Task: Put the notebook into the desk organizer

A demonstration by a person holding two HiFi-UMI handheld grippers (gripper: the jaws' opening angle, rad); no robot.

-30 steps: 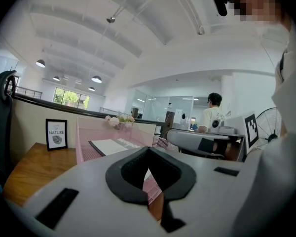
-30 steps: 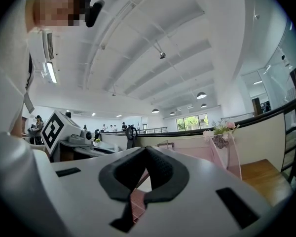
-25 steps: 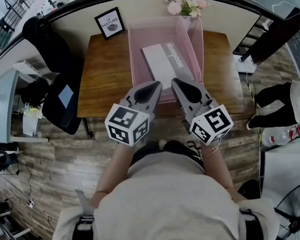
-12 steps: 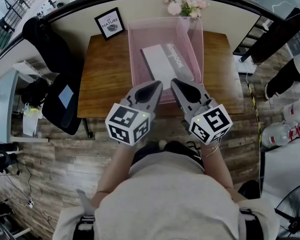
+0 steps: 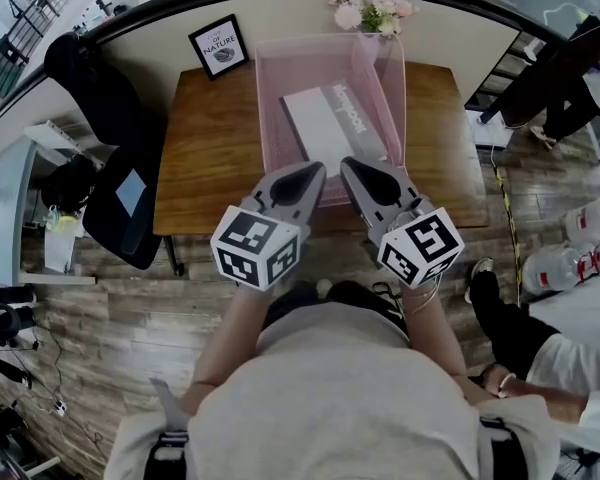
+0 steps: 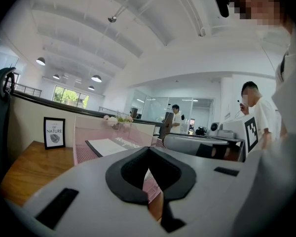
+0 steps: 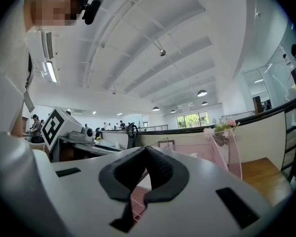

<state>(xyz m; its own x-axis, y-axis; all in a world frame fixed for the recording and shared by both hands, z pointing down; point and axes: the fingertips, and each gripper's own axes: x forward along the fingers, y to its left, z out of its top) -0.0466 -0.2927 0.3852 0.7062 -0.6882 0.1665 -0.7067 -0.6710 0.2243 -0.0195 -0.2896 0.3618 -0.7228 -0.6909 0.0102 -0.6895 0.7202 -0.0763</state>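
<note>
Holding left gripper (image 5: 314, 171) and right gripper (image 5: 351, 165) clenched empty, you face the notebook (image 5: 330, 128) lying inside the far organizer (image 5: 271, 118).

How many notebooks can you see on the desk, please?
1. The notebook lies inside the pink desk organizer; another could be hidden beneath it.

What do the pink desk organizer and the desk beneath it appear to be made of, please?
Desk organizer: pink mesh, probably coated metal wire, possibly plastic; its walls show a fine grid and are see-through. Desk: wood or wood veneer, matte brown, with visible grain streaks.
</note>
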